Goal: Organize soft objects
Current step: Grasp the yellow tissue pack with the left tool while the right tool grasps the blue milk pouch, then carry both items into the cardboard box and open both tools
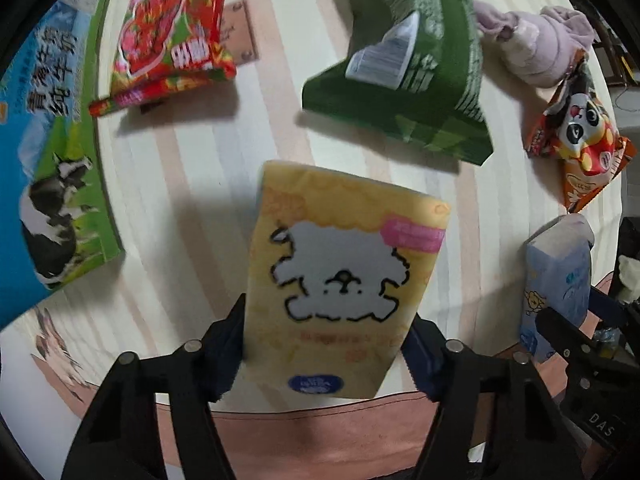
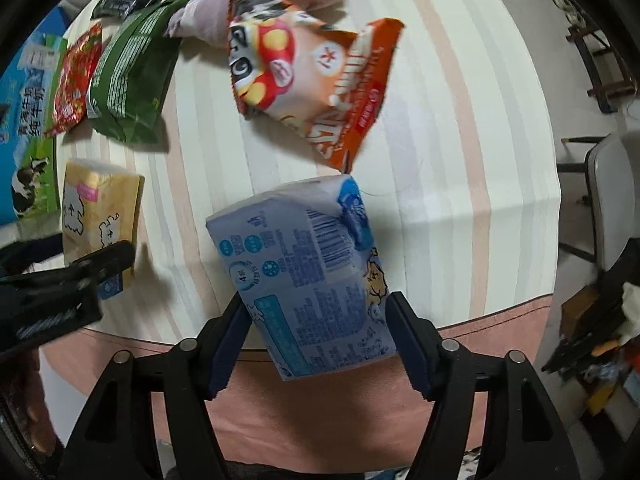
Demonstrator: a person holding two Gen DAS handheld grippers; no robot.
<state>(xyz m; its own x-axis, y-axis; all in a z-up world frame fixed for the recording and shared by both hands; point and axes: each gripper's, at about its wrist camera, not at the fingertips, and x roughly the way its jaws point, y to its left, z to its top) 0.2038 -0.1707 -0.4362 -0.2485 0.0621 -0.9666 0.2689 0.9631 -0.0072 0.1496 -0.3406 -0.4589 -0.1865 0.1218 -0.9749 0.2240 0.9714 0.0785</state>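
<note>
The yellow pack sits clamped between the left gripper's pads, held over the table's near edge. The blue pack is pinched likewise in the right gripper, also at the near edge, right of the yellow one. Farther back lie the green bag, red bag and orange bag. Both packs squash easily, so a light squeeze and a level set-down beside each other seem best.
</note>
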